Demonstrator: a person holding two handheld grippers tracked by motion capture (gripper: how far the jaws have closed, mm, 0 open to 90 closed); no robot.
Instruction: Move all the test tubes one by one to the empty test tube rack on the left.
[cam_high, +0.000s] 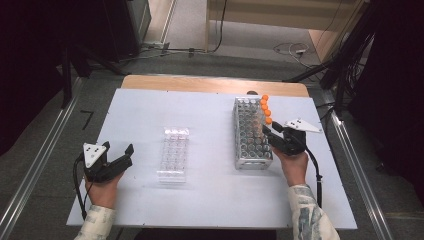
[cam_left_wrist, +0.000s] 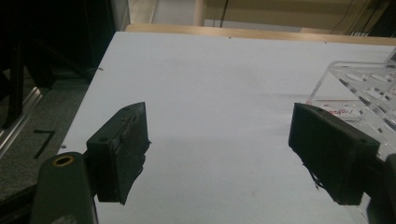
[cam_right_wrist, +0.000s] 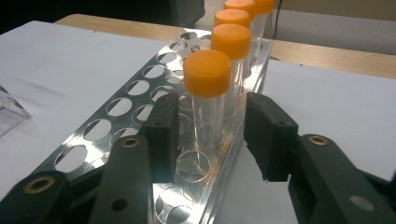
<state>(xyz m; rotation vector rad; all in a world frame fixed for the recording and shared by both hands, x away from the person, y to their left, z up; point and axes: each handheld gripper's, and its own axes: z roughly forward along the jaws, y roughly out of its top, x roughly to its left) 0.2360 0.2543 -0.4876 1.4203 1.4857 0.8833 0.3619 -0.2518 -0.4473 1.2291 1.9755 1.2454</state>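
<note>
An upright clear plastic tube with an orange screw cap (cam_right_wrist: 208, 95), long axis vertical and cap up, is seen nearest in a row along the right edge of the clear perforated rack (cam_high: 250, 134), at three o'clock on the white table (cam_high: 150, 107). It is flanked by the part-closed right gripper (cam_right_wrist: 212, 133), though pad contact cannot be made out and the tube's foot is blurred. At eight o'clock the left gripper (cam_left_wrist: 217, 156) is held wide open and empty, the clear well plate (cam_left_wrist: 359, 91) cut off beside it.

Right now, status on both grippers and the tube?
Left hand-held gripper open, idle. Right hand-held gripper straddling nearest orange-capped tube, not yet pinching. Nothing in the way.
</note>
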